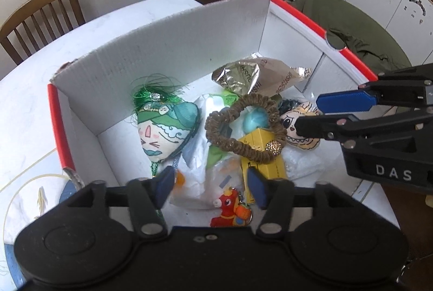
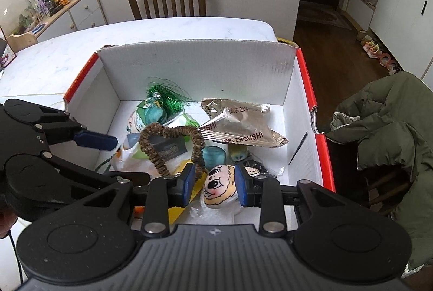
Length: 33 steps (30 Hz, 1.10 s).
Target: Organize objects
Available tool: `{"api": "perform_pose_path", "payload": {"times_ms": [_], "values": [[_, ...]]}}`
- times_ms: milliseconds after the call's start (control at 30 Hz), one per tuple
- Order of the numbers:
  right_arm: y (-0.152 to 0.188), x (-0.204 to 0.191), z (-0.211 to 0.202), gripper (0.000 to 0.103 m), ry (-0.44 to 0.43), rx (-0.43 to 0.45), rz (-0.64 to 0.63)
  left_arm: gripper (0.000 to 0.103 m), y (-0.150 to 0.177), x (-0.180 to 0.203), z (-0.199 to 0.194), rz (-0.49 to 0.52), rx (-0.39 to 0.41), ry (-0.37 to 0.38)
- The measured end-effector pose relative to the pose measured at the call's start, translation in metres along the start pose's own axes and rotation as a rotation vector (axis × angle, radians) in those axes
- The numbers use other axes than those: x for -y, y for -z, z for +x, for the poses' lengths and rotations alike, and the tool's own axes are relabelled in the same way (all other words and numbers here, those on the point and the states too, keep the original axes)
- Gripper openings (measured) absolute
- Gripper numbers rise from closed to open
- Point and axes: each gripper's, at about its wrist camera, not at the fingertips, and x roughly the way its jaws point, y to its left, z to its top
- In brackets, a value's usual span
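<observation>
Left wrist view: my left gripper point(image 1: 209, 186) hangs open and empty over the near end of the white box point(image 1: 167, 47). Just beyond it lie a brown scrunchie point(image 1: 245, 128) on a yellow carton point(image 1: 261, 158), and a red horse charm point(image 1: 230, 208) beneath.

Right wrist view: my right gripper point(image 2: 213, 185) stands open, its pads flanking a cartoon-face plush point(image 2: 219, 186); contact I cannot tell. A foil packet point(image 2: 238, 126) lies further in.

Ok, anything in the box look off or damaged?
Nothing spilled or broken. The box is just a loose pile: the scrunchie lies across the yellow carton, and the foil packets are crumpled.
</observation>
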Motion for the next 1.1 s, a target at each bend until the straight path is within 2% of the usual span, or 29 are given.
{"api": "perform_pose_path", "payload": {"times_ms": [200,267,500,667,700,800,1000,1100], "values": [[0.001,-0.003,-0.011,0.031,-0.010,0.018,0.004,0.064,0.004,0.001,-0.012,0.002,0.039,0.010],[0.002,-0.003,-0.015,0.031,-0.015,0.024,0.007,0.076,0.006,0.000,-0.018,-0.003,0.057,0.004],[0.004,-0.005,-0.034,0.031,-0.024,0.057,0.020,0.078,0.013,-0.005,-0.043,-0.031,0.127,0.008],[0.006,-0.011,-0.049,0.031,-0.035,0.089,0.026,0.083,0.018,-0.008,-0.066,-0.033,0.190,0.003],[0.006,-0.013,-0.052,0.033,-0.035,0.095,0.026,0.084,0.019,-0.008,-0.071,-0.030,0.202,0.000],[0.007,-0.017,-0.060,0.045,-0.040,0.119,0.030,0.086,0.022,-0.008,-0.084,-0.025,0.233,0.000],[0.011,-0.026,-0.076,0.048,-0.052,0.153,0.040,0.090,0.029,-0.013,-0.108,-0.033,0.287,-0.005],[0.014,-0.030,-0.085,0.053,-0.056,0.173,0.048,0.093,0.033,-0.017,-0.118,-0.036,0.311,-0.013]]}}
